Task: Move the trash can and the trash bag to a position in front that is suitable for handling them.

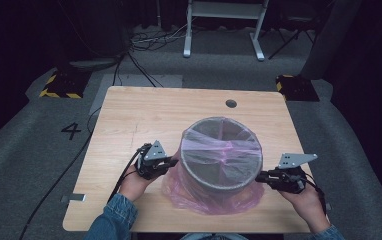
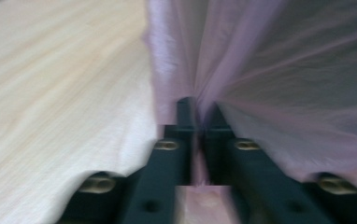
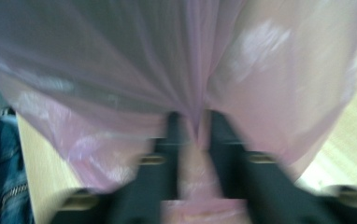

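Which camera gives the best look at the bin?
The high view: it shows the whole round bin standing on the table, with the pink bag stretched over its rim and bunched at its base. In both gripper views the bag covers the bin, blurred, just beyond the jaws.

Both gripper views are pretty smeared. The pink bag [image 2: 279, 70] hides the bin wall behind it, and its folds [image 3: 120, 60] swallow each tool's jaw tips. In the high view, both sleeves get cut off at the bottom edge.
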